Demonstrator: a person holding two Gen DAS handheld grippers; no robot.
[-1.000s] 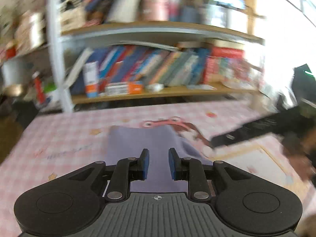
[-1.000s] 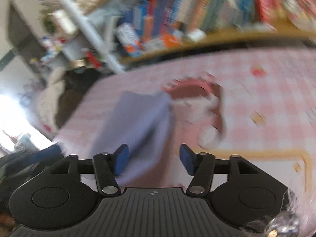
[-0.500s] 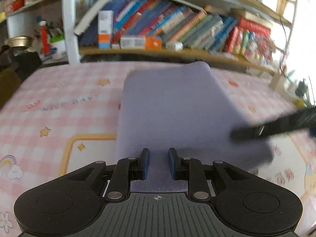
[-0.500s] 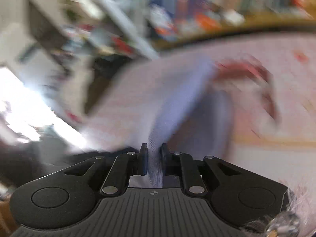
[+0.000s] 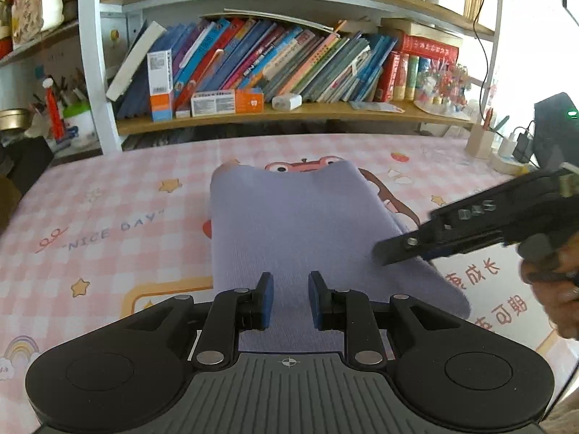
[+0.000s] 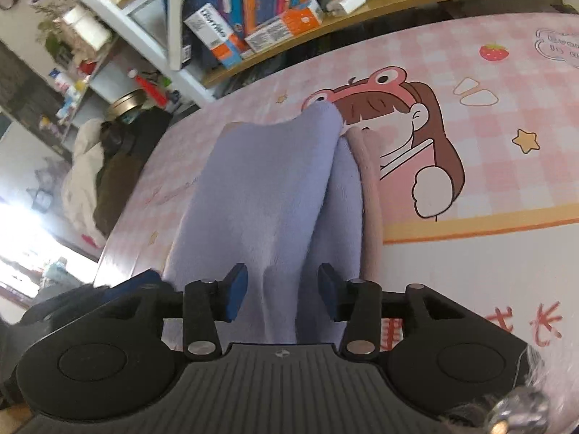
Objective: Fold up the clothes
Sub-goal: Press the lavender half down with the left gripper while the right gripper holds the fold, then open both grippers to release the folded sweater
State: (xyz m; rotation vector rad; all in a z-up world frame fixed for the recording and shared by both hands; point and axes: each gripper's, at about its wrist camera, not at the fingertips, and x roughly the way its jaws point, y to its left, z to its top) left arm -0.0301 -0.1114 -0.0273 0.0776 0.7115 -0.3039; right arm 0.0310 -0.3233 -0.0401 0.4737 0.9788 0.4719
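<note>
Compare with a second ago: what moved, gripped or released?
The lavender cloth was lifted, swung over, and now lies doubled on the pink mat. The right gripper went from wide open to clamping the cloth's edge. Its jaws have just been opening again, with the cloth between them but not pinched. Unchanged: the gap in the left gripper jaws, and the bookshelf.

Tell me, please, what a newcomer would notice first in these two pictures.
First, the soft lavender fleece garment, folded over itself in the middle of the pink checked cartoon table mat, with both grippers at its near edge. In the right wrist view the right gripper has its jaws apart around a raised fold. Behind the table stands a wooden shelf of colourful leaning books.
</note>
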